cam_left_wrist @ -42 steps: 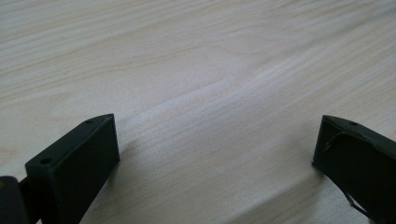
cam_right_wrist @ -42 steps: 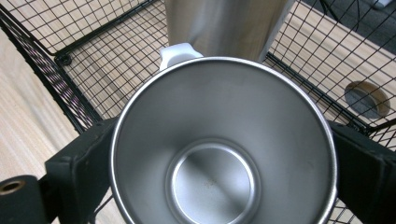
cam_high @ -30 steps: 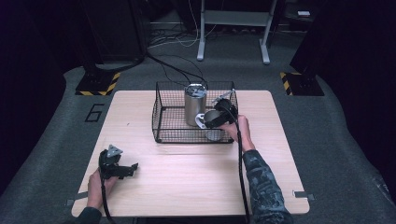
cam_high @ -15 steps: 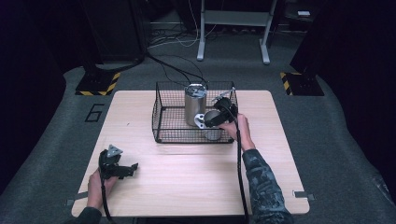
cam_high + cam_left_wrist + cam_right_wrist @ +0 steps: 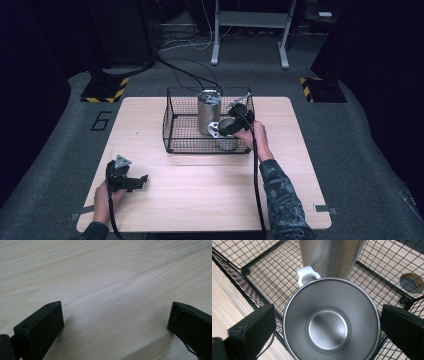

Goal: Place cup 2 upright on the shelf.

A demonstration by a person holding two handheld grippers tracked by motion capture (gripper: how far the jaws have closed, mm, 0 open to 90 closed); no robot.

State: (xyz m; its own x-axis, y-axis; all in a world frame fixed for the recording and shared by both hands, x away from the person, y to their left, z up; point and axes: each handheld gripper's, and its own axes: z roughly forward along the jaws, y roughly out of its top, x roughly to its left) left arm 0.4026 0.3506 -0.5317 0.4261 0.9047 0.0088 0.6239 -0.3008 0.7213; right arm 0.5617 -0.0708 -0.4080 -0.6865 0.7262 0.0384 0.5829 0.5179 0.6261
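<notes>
- The steel cup (image 5: 331,319) in front of my right gripper (image 5: 329,327) is brushed metal, round and open-topped, with a flat circular bottom visible inside and a white plastic loop handle (image 5: 306,276) on its far rim.
- It stands in the black wire basket (image 5: 178,127), at the basket's near right corner, close to the near wall.
- Just behind the cup stands a taller steel cylinder (image 5: 208,111), smooth-sided and upright, nearer the basket's far wall; the cup's handle is just beside its base.
- The basket is a rectangular grid of thin black wire with an open top, set toward the far edge of the table (image 5: 200,200), roughly mid-width.
- The table is pale wood with fine grain and rounded corners; the broad near half in front of the basket is bare.
- Inside the basket, the left half of the wire floor is free; on the right the cup and cylinder crowd together.
- My right gripper's jaws are spread wide, one on each side of the cup's rim, gripping nothing; I cannot tell whether either touches it.
- My left gripper (image 5: 125,178) sits low over the table near the near left corner, jaws wide apart, nothing but bare wood between them.
</notes>
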